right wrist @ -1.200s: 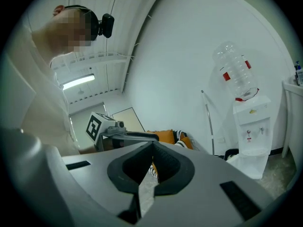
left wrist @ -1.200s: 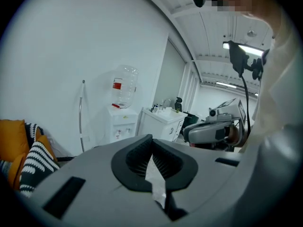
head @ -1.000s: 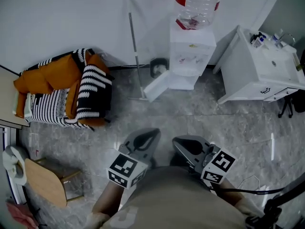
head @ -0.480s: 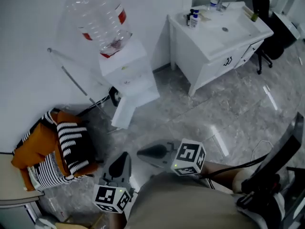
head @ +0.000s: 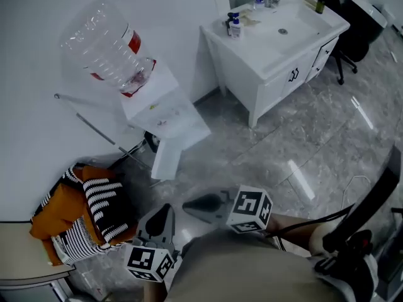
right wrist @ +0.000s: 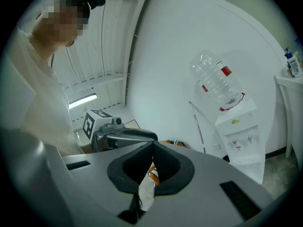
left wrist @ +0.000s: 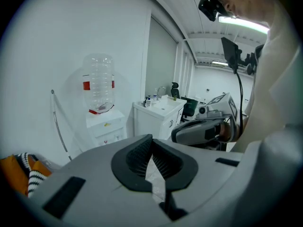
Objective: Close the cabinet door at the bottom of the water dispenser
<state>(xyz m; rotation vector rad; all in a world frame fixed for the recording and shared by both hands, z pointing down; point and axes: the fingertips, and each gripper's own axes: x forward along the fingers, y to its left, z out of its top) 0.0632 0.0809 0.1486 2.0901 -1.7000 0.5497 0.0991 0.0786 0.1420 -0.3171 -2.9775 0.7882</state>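
The white water dispenser (head: pixel 165 117) stands against the wall with a clear bottle (head: pixel 104 46) on top. At its base the cabinet door (head: pixel 165 158) hangs open, swung out over the floor. Both grippers are held low, near the person's body and well short of the dispenser. My left gripper (head: pixel 165 210) is shut with nothing in it, its tips meeting in the left gripper view (left wrist: pixel 151 139). My right gripper (head: pixel 190 203) points left across the body, and its jaws also meet empty (right wrist: pixel 152 144). The dispenser (right wrist: pixel 238 137) shows far off in the right gripper view.
A thin mop pole (head: pixel 94 128) leans on the wall left of the dispenser. An orange seat with striped cushions (head: pixel 88 209) sits at the lower left. A white sink cabinet (head: pixel 277 43) stands to the right, with a black chair (head: pixel 340 5) beyond. Grey tiled floor lies between.
The head view has swung, so the dispenser sits upper left and tilted instead of top centre. Both grippers shifted across the floor. The right one now points left. Both stay shut.
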